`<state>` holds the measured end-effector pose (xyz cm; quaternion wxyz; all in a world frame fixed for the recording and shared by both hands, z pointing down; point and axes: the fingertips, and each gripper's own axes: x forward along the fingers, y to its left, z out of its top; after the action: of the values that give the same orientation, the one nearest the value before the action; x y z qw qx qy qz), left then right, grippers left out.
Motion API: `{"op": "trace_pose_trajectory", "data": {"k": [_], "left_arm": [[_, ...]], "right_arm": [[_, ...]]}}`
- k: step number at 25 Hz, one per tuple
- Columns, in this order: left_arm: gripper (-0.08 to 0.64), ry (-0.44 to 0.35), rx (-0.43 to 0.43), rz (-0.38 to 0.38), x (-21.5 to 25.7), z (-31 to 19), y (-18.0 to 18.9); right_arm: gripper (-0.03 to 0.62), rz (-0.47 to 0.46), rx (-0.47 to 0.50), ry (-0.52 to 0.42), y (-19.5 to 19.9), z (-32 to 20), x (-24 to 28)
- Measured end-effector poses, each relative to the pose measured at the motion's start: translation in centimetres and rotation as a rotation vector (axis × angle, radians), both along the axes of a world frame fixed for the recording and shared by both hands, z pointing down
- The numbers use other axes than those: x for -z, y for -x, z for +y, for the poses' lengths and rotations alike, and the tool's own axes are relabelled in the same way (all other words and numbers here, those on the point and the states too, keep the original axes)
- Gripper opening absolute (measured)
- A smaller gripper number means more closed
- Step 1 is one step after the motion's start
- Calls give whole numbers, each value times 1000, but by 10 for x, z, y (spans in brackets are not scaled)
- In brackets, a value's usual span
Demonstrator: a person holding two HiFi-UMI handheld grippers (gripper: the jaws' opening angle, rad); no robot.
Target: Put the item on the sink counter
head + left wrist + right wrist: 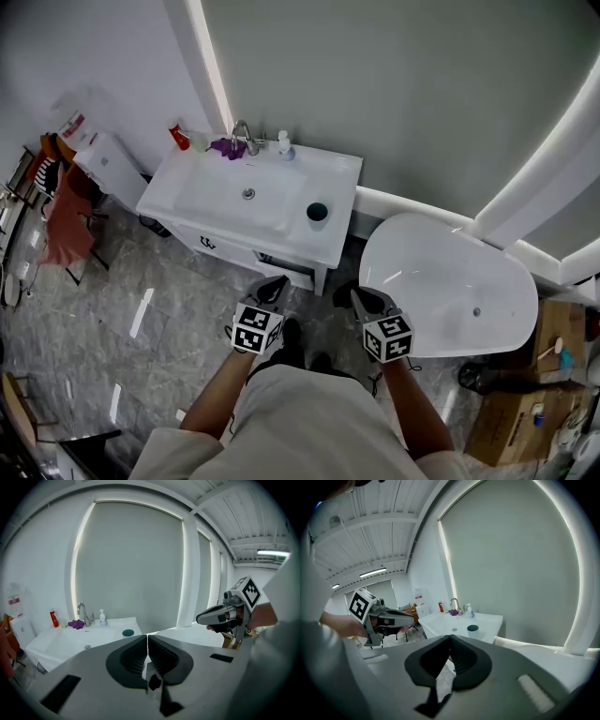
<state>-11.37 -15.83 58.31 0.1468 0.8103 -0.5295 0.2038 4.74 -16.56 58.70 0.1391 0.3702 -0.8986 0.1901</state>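
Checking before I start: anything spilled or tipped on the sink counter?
Nothing stands out. The red bottle, soap dispenser and teal cup stand upright; a purple item lies bunched beside the faucet. No spill shows.

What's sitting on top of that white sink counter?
A dark teal cup near its right edge; by the tap, a purple cloth, a white soap bottle and a red bottle. The cup's contents are hidden.

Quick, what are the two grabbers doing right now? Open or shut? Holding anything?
Left gripper: shut, jaws together, holding nothing.
Right gripper: shut, jaws together, holding nothing.
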Motion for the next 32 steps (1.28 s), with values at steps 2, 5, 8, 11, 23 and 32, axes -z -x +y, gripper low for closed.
{"op": "trace_pose_trajectory", "data": {"k": [2, 5, 8, 11, 23, 32], "left_arm": [[12, 0, 23, 9, 2, 12, 2], [11, 2, 54, 14, 5, 25, 10], [8, 3, 70, 16, 9, 34, 21], [8, -4, 76, 21, 15, 38, 30], [8, -41, 23, 53, 47, 33, 62], [8, -64, -10, 71, 61, 27, 81]], "right_arm": [[11, -7, 6, -2, 0, 6, 1], [11, -20, 15, -7, 1, 11, 3], [11, -23, 24, -15, 5, 14, 6], [11, -25, 32, -29, 12, 15, 12], [11, -26, 12, -114, 49, 3, 48], [11, -35, -29, -177, 62, -3, 75]]}}
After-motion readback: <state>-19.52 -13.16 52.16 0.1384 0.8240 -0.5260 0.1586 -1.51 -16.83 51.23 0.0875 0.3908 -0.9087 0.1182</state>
